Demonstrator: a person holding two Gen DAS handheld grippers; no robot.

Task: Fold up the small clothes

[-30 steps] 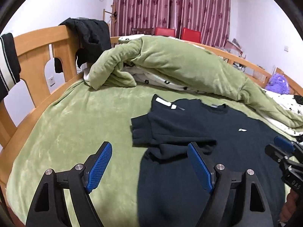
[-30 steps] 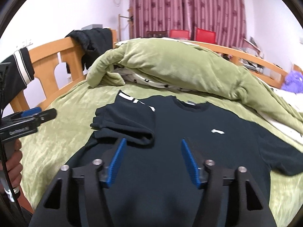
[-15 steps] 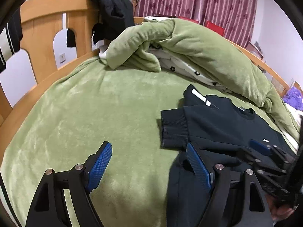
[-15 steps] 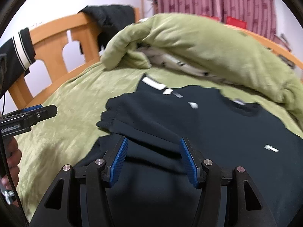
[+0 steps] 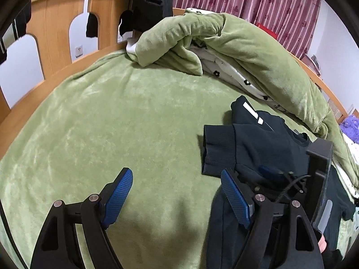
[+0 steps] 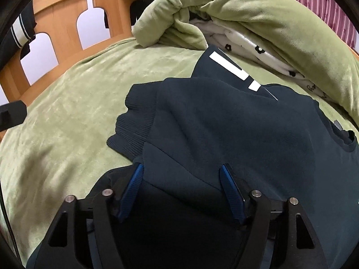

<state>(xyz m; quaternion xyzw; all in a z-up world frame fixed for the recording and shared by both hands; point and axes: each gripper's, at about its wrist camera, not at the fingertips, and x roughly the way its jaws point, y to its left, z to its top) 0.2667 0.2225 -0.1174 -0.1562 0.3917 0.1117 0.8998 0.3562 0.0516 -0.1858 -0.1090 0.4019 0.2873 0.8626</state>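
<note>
Fingers of both grippers are spread, gripping nothing: right gripper (image 6: 180, 190) straddles the dark sweater (image 6: 235, 130) at frame centre, left gripper (image 5: 177, 192) over the bed (image 5: 101, 123). Best pinch the folded sleeve's (image 6: 134, 121) lower edge squarely before lifting.

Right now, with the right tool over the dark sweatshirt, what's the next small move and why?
Probably lower the right tool and close on the sweatshirt edge near the folded-in sleeve cuff. Its jaws are open straddling that fabric, while the left tool hovers open over bare green blanket.
</note>
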